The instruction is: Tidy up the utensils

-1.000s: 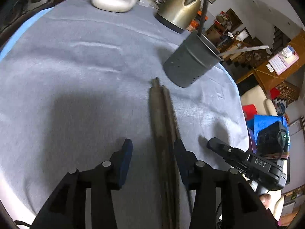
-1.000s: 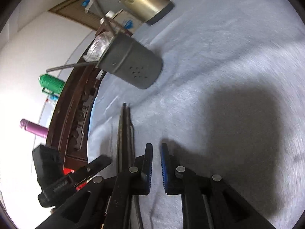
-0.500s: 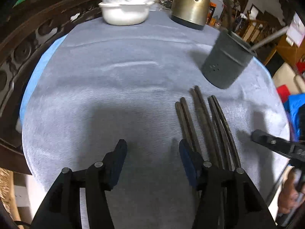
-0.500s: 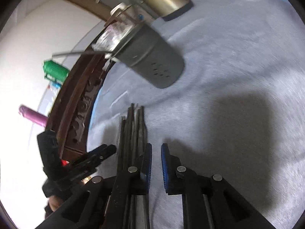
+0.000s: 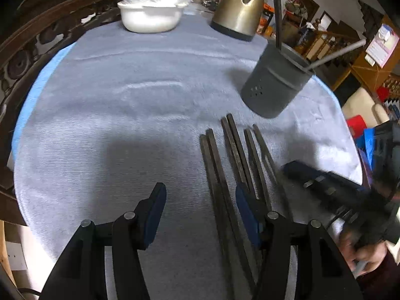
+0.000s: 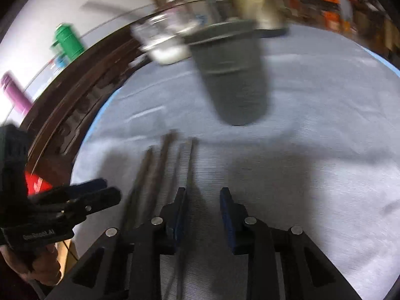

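Between fingers of left gripper (image 5: 200, 201), spread wide and empty, only grey cloth (image 5: 112, 115); chopsticks (image 5: 225, 165) lie flat just beside right-side finger, one pair reaching under its tip. Right gripper (image 6: 203, 210) also parted, holding nothing, same sticks by its left-side finger. Beyond fingertips stands grey holder (image 5: 275, 90), upright, few utensils already inside: likely destination. Sticks lie side by side pointing toward holder, probably for easy pinch across.

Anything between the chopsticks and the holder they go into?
Nothing visible. Bare cloth lies between the chopsticks and the holder. The kettle and bowl stand farther back. Two utensils already lean in the holder, leaving part of its mouth open.
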